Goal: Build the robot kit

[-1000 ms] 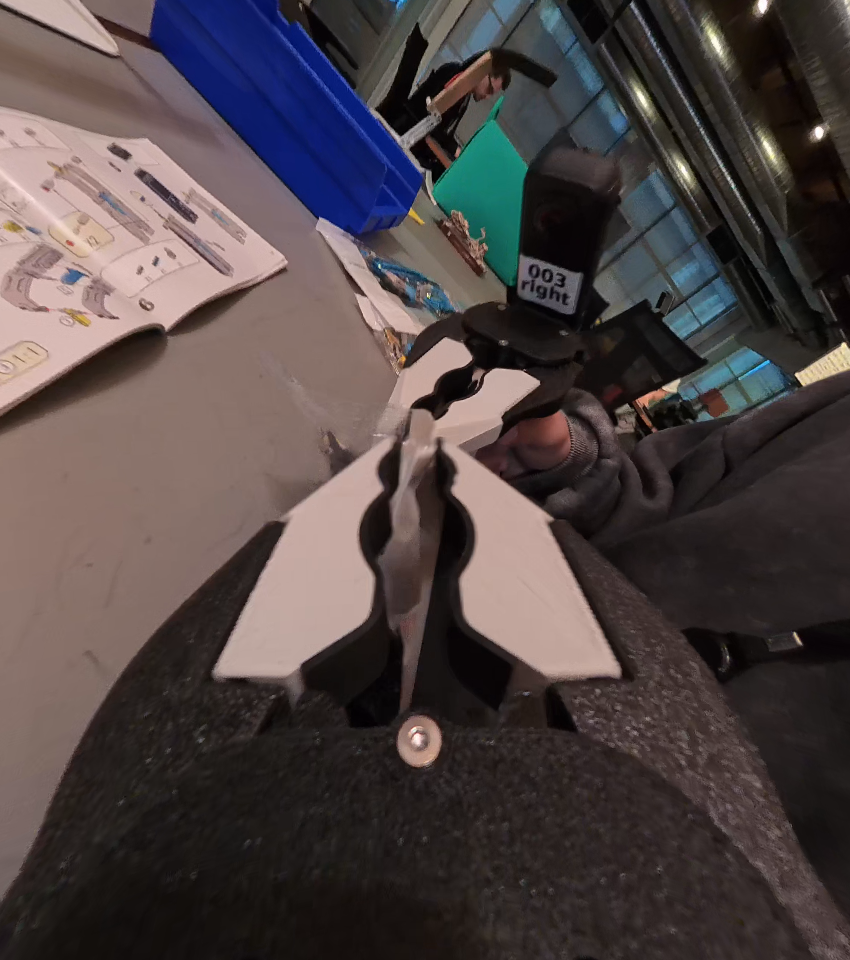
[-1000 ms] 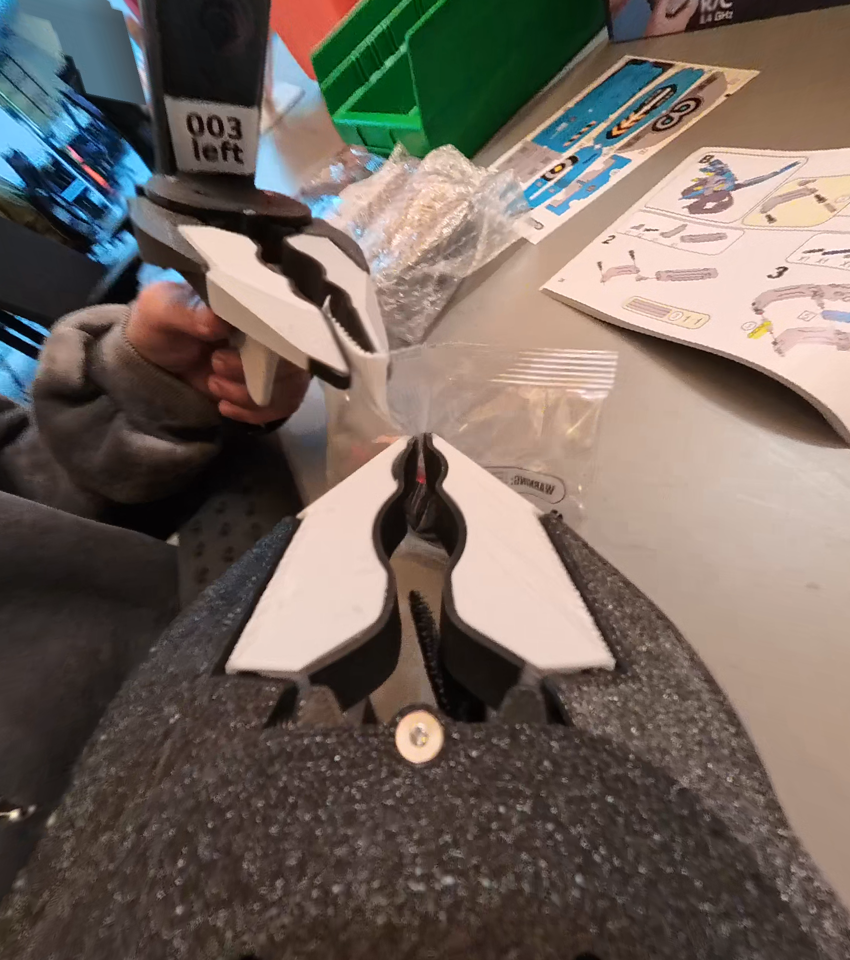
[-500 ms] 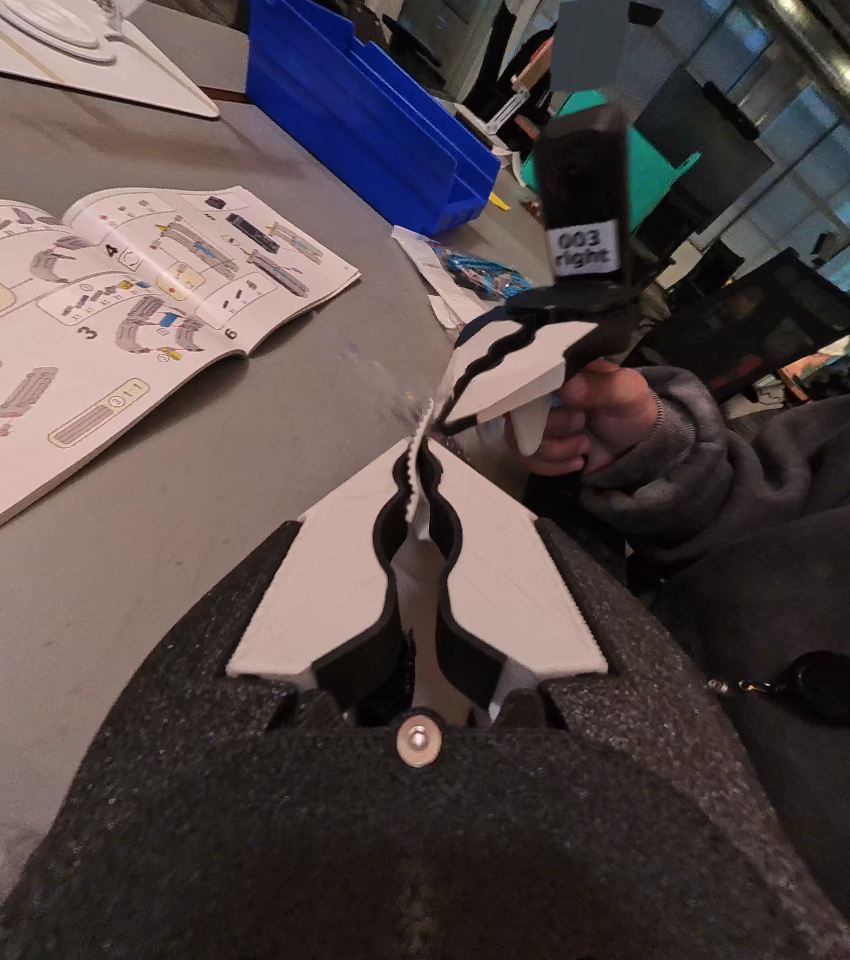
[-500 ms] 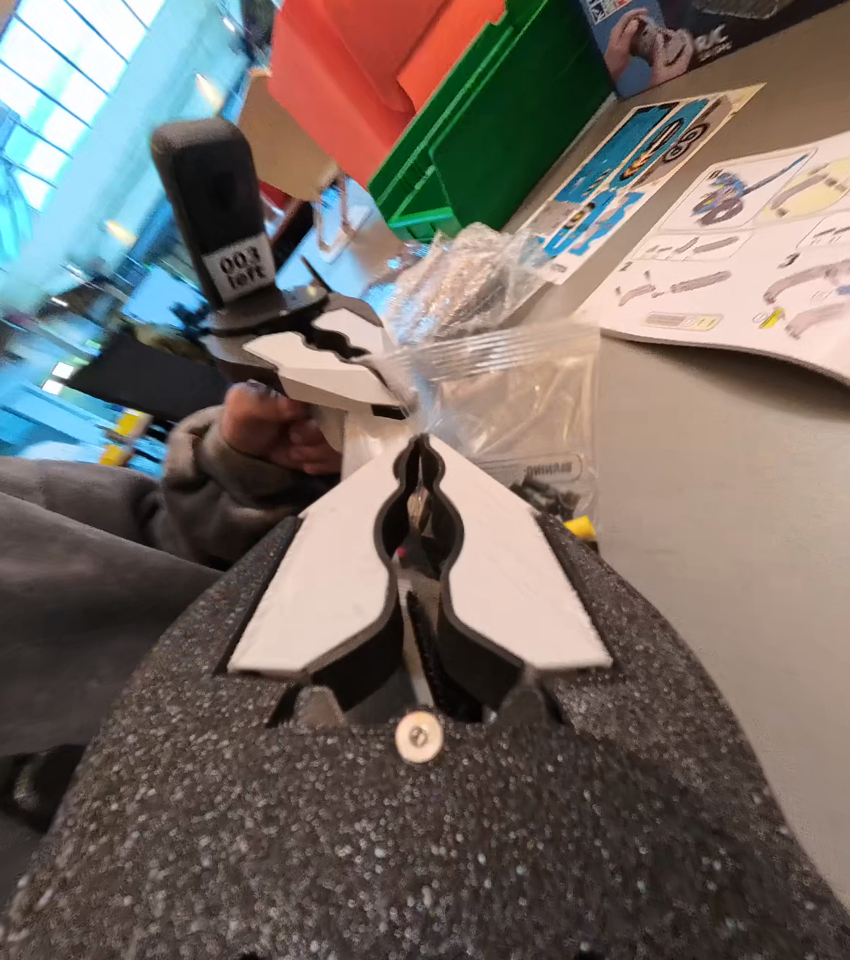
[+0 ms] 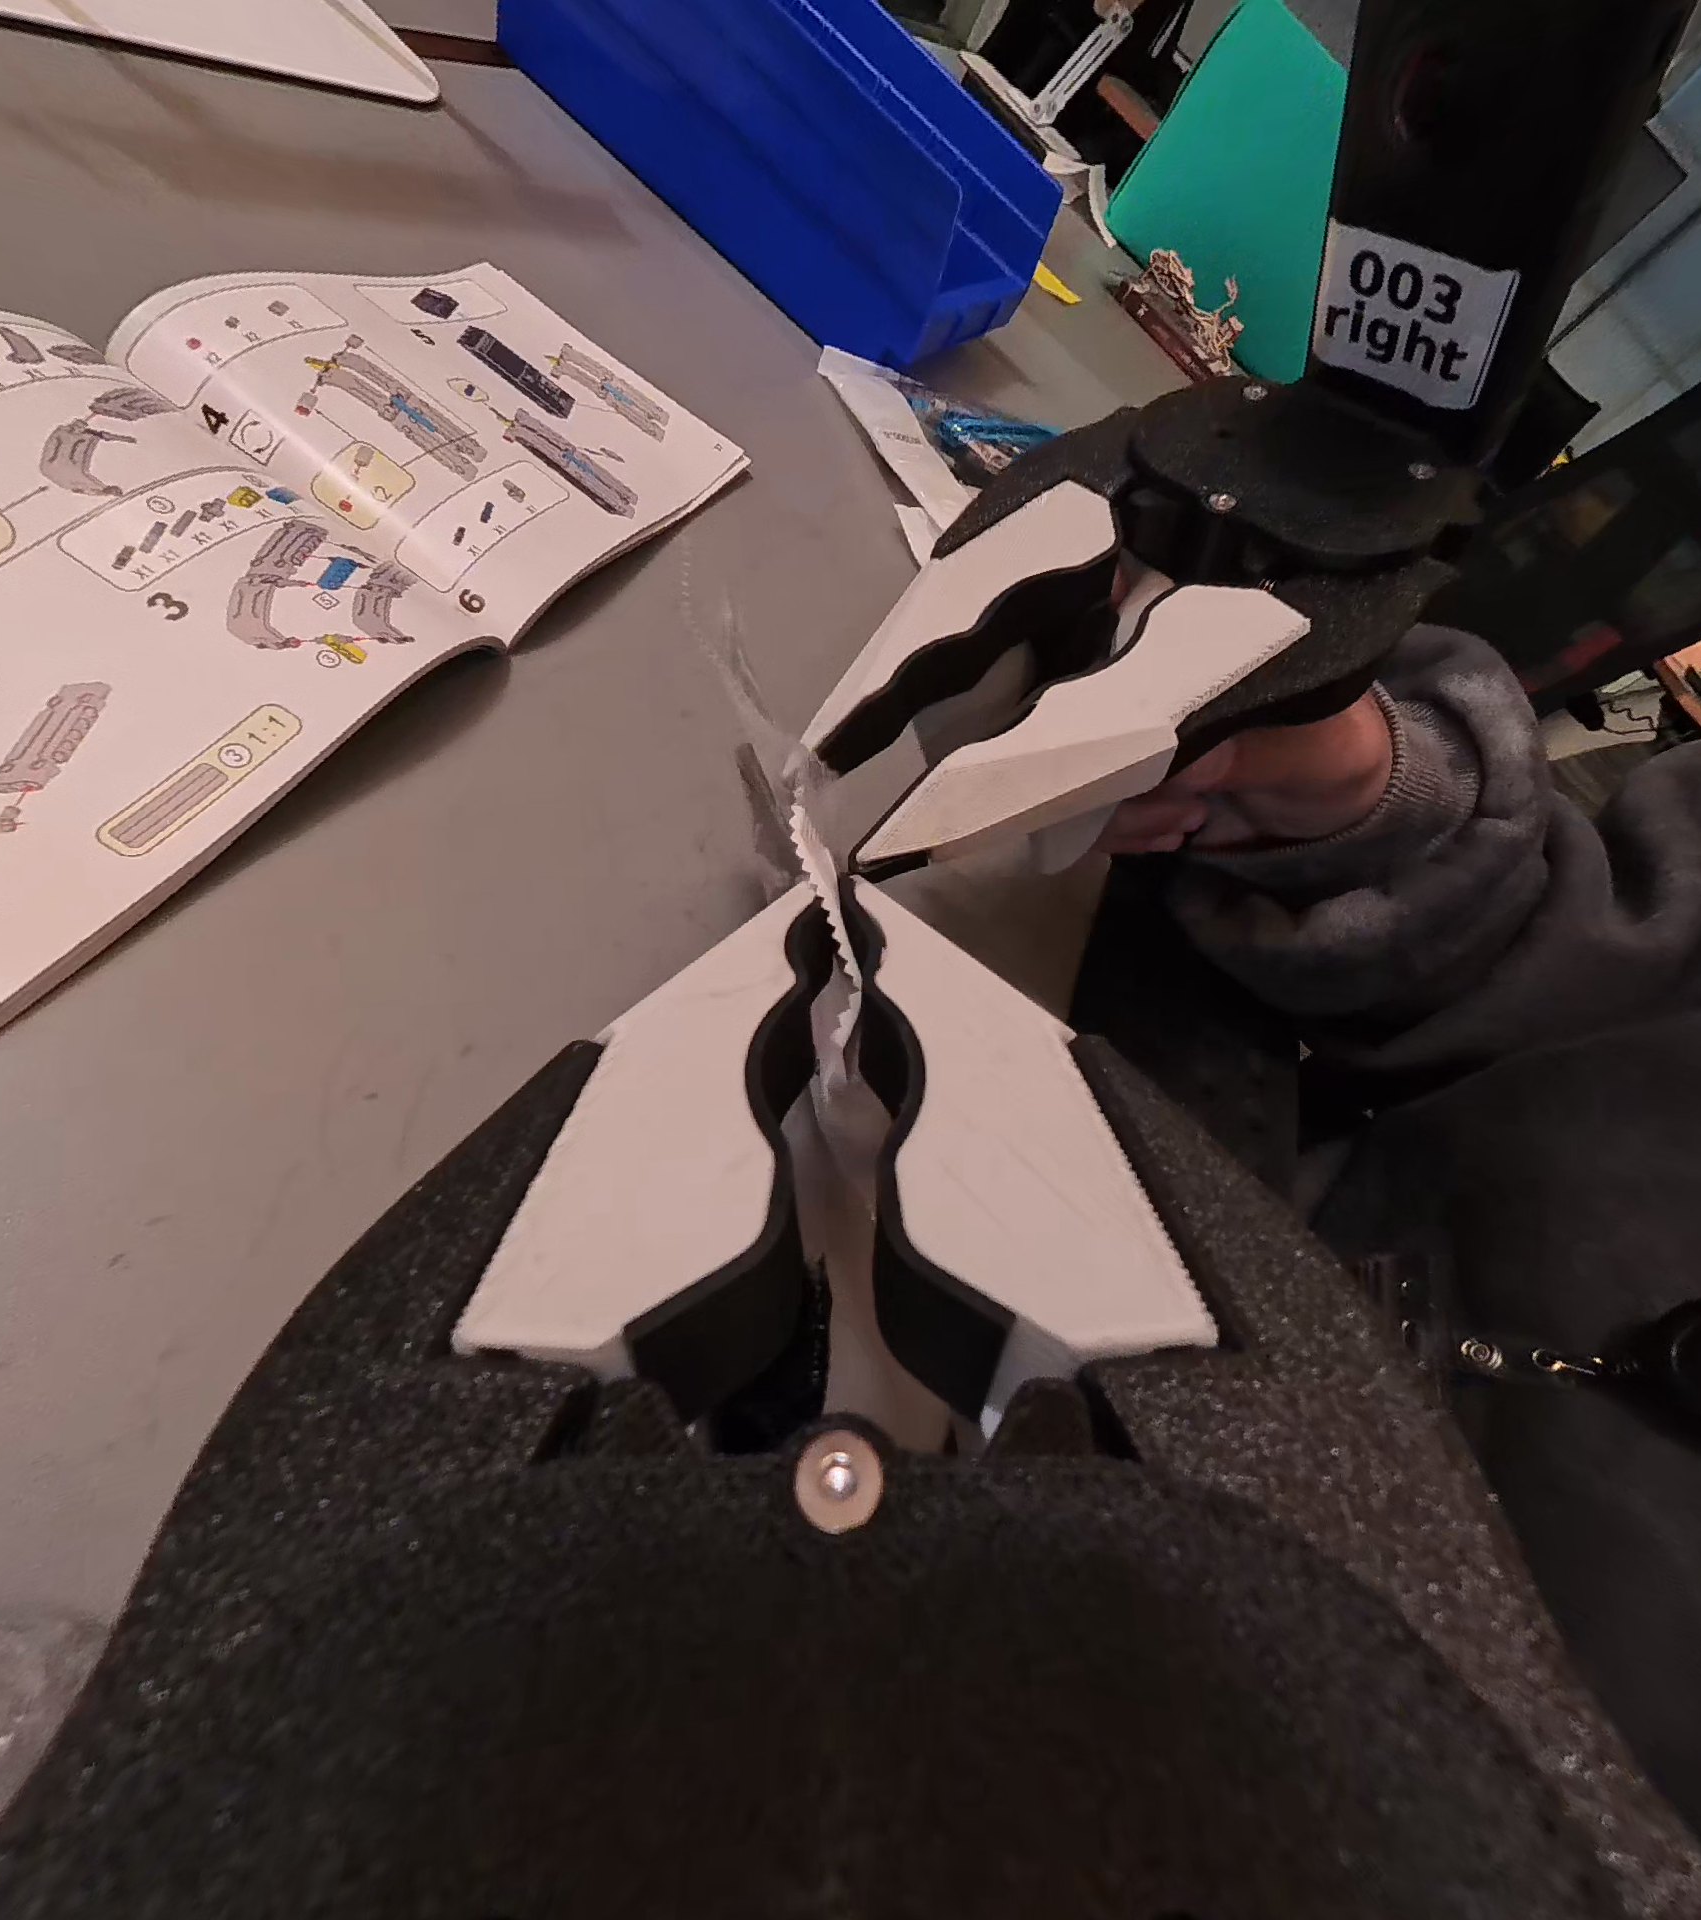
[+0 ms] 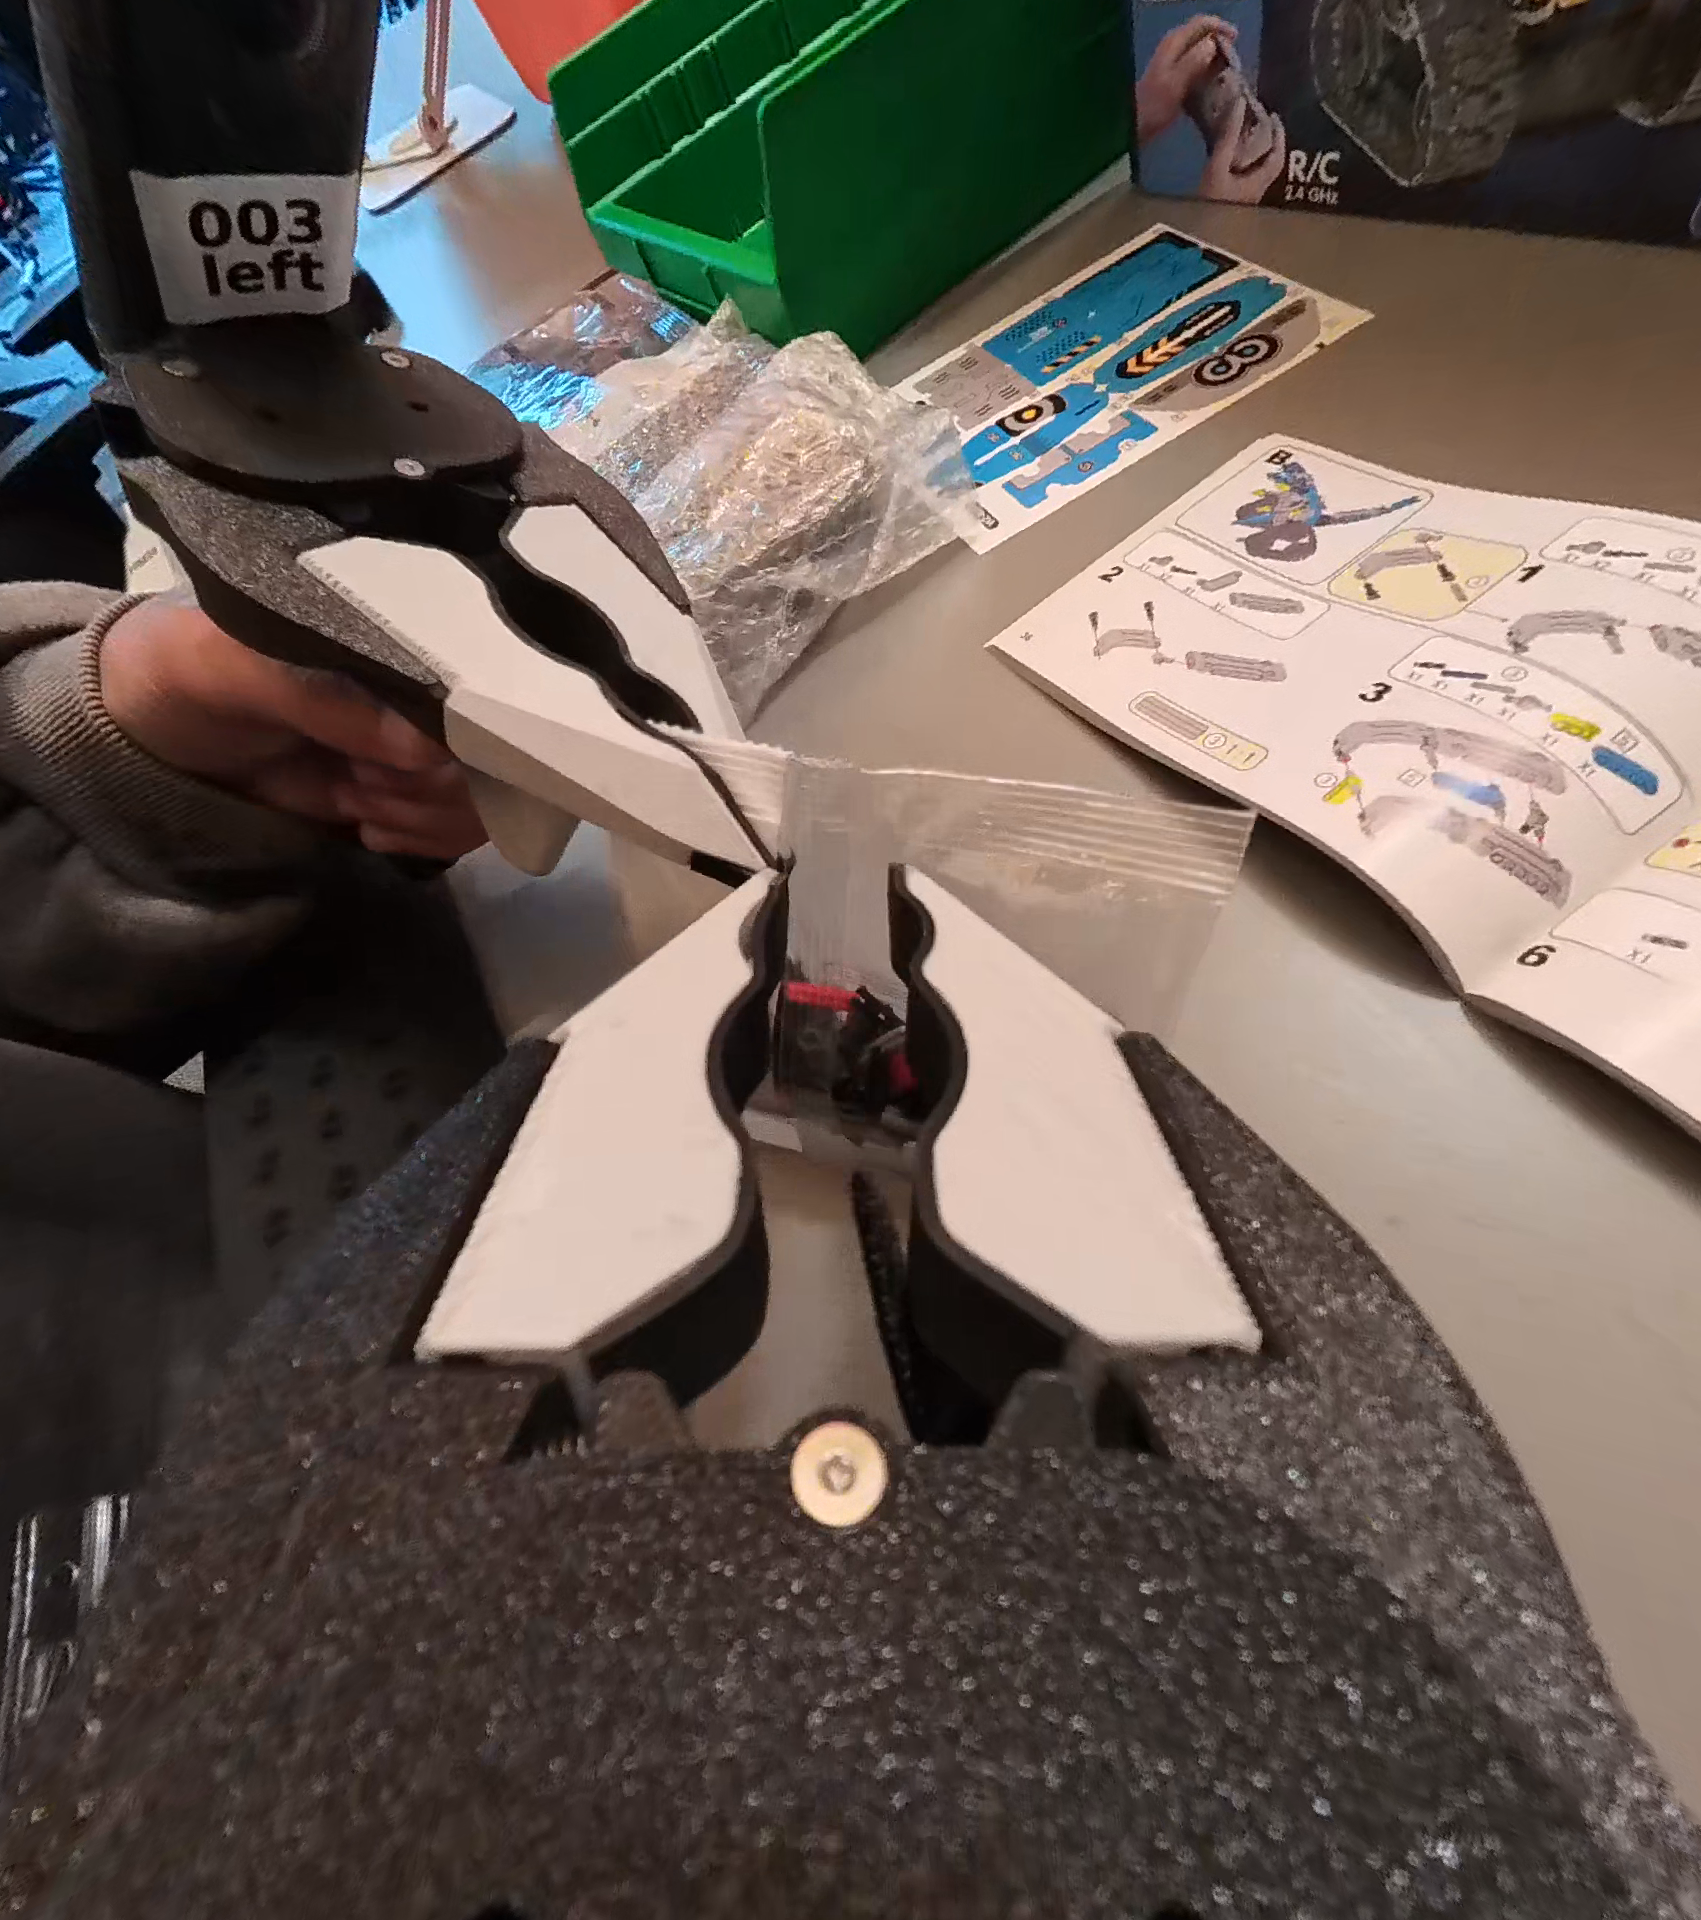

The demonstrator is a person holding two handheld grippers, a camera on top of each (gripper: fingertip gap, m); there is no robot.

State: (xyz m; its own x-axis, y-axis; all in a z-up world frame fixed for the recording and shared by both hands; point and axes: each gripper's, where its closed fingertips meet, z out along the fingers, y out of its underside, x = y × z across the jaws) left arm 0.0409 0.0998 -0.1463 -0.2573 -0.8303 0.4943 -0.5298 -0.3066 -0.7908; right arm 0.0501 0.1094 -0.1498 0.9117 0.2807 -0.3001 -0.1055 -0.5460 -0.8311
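A clear plastic bag with small red and black parts in it hangs just above the grey table. My left gripper is shut on the bag's serrated top edge. It also shows in the right wrist view, pinching that edge. My right gripper stands open, its fingertips a small way apart, with the bag's plastic between them. In the left wrist view the right gripper is tip to tip with the left one. A hand in a grey sleeve holds each gripper.
An open instruction booklet lies on the table and also shows in the left wrist view. A sticker sheet, crumpled bags of parts, a green bin, a toy box and a blue bin stand farther back. My left and right fingertips are right by each other.
My right gripper's fingers have parted; they were shut on the bag before. My left gripper stays shut on the bag's edge. Both grippers have tilted and shifted.
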